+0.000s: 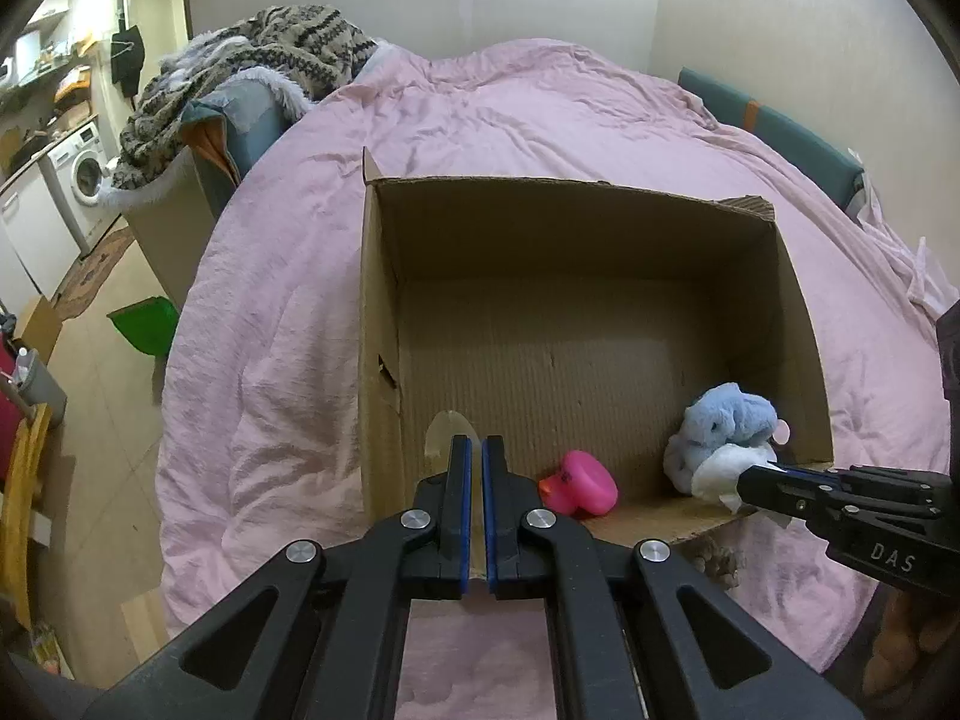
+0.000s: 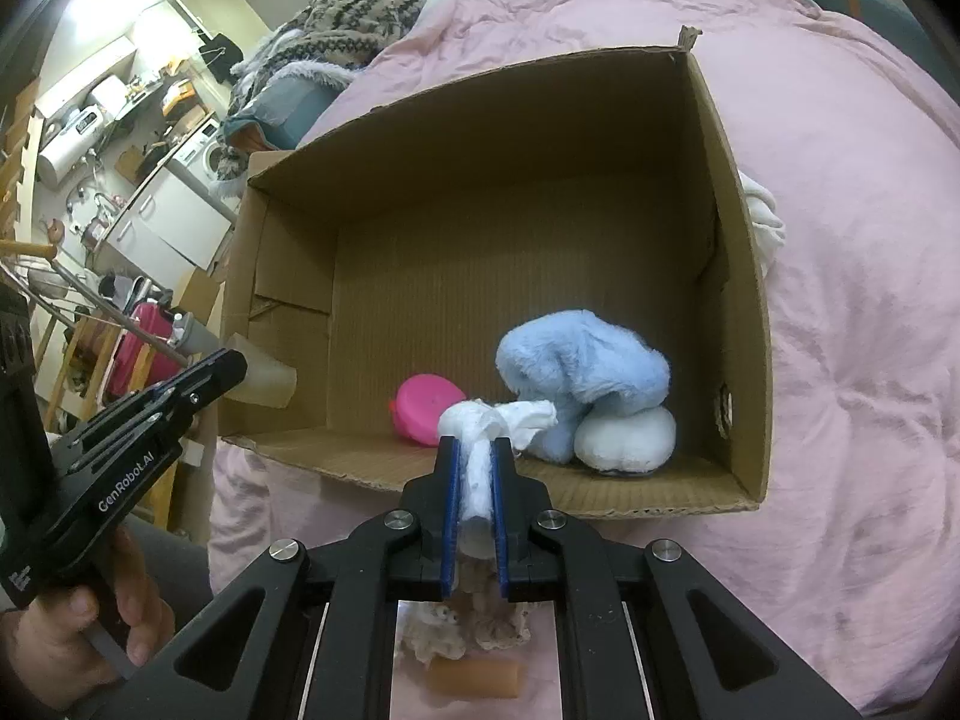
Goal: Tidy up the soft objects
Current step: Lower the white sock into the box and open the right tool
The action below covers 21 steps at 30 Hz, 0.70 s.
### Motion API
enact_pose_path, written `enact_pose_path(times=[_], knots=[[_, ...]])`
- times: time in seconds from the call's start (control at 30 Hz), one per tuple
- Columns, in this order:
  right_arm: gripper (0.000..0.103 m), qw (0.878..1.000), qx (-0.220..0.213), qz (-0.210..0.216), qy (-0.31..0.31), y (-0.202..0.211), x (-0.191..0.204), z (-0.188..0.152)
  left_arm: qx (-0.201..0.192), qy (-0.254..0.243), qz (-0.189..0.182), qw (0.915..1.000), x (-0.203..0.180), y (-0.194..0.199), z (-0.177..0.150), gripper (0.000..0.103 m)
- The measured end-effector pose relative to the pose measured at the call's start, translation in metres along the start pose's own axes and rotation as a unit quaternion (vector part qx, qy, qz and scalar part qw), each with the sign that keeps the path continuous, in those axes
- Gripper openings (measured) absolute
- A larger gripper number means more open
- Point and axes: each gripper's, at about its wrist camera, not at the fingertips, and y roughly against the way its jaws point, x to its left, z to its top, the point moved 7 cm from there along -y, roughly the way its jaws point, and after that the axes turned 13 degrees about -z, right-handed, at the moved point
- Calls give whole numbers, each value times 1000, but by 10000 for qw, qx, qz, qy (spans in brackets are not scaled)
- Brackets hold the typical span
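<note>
Right wrist view shows the right gripper (image 2: pixel 475 468) pinching a white fluffy cloth piece (image 2: pixel 480 450) over the open brown cardboard box (image 2: pixel 744 312) on the pink bed (image 2: pixel 852 360). Best to reach past the near wall before releasing, beside the blue-and-white plush toy (image 2: pixel 591 396). Left gripper (image 1: pixel 475 456) is pressed together, empty.

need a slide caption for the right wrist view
Right tool clamps a white plush piece over the cardboard box holding a blue plush toy and pink toy.

cardboard box (image 2: pixel 288 252) far half + left side free, pink toy (image 2: pixel 426 414) & blue plush (image 2: pixel 582 372) crowd near-right corner
</note>
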Motion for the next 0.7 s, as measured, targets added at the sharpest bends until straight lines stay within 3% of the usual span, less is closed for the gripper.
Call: enact_pose_path(times=[0.4,0.5,0.57,0.6,0.63,0.7], knots=[[14,9997,-99,111,-191,5,-7,4,-176,22,-40,9998,-5,4,5,4],[17,9992,-304,130,-244,13,-9,8,-317,0,38,9995,-5,11,9,5],[38,9983,-463,177,-319,20,-11,12,-415,-41,-20,9991,-8,17,12,15],[48,9976,-533,207,-389,23,-12,13,-453,-47,-11,9990,-9,19,13,28],[67,9970,-587,228,-456,26,-14,14,-509,-39,29,9987,-9,21,14,47],[70,9955,-723,218,-573,31,-18,17,-647,-8,88,9979,-8,27,15,72]])
